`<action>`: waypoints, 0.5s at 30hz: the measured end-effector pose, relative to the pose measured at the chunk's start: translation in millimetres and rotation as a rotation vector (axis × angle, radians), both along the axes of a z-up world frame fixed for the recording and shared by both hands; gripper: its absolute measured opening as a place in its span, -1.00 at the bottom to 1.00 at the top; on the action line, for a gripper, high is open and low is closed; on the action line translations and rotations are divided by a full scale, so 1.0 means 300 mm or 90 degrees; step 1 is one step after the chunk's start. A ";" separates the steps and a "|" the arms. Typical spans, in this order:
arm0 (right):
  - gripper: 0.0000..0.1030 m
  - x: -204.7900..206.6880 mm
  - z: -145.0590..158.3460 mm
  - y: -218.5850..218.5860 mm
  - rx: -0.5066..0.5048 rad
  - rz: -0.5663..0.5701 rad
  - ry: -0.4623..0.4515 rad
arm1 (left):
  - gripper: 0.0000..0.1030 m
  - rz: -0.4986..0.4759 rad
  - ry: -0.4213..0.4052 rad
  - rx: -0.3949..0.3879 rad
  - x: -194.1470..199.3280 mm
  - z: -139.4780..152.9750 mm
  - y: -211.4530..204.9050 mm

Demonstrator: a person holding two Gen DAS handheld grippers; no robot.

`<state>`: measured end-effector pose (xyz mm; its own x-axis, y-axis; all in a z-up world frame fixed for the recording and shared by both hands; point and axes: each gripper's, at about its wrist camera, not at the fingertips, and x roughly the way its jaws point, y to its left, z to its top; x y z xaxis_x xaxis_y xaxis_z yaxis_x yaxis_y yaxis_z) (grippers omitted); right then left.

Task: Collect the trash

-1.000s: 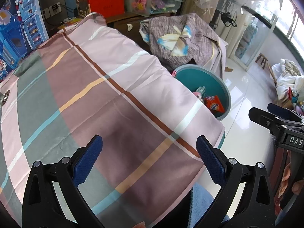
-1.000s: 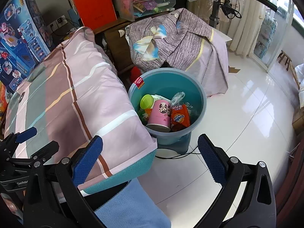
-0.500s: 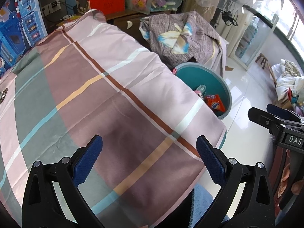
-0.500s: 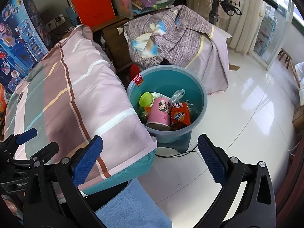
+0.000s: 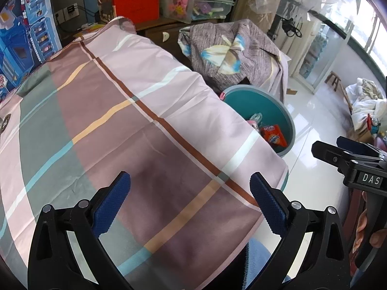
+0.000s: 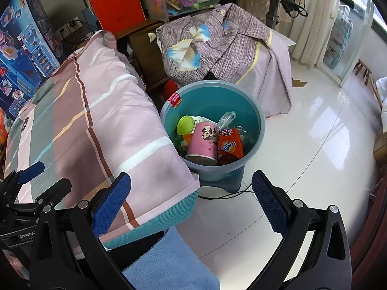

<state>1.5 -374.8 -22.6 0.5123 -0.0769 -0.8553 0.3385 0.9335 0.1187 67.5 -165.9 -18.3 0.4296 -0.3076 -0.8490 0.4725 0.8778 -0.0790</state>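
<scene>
The left gripper (image 5: 189,201) is held with jaws spread and empty above the striped cloth (image 5: 125,130). The right gripper (image 6: 191,204) is likewise spread, over the cloth's corner. Beside that edge, the teal bucket (image 6: 256,113) contains a pink cup (image 6: 203,142) and an orange packet (image 6: 229,145).

Matt cloth cover (image 5: 145,125), glossy tiled floor (image 6: 314,145)

Your left wrist view looks down across striped cloth (image 5: 135,125); right view faces bucket (image 6: 254,111) close. Both share cloth, bucket.
</scene>
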 end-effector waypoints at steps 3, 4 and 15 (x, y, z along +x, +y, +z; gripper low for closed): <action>0.87 0.003 -0.005 -0.001 -0.002 -0.002 0.001 | 0.92 0.001 0.001 0.003 0.003 -0.004 0.000; 0.87 0.003 -0.007 -0.003 -0.002 -0.003 0.001 | 0.92 0.001 0.001 0.004 0.004 -0.006 0.000; 0.87 0.019 -0.022 -0.004 -0.002 0.002 0.008 | 0.92 0.002 0.003 0.012 0.011 -0.023 -0.005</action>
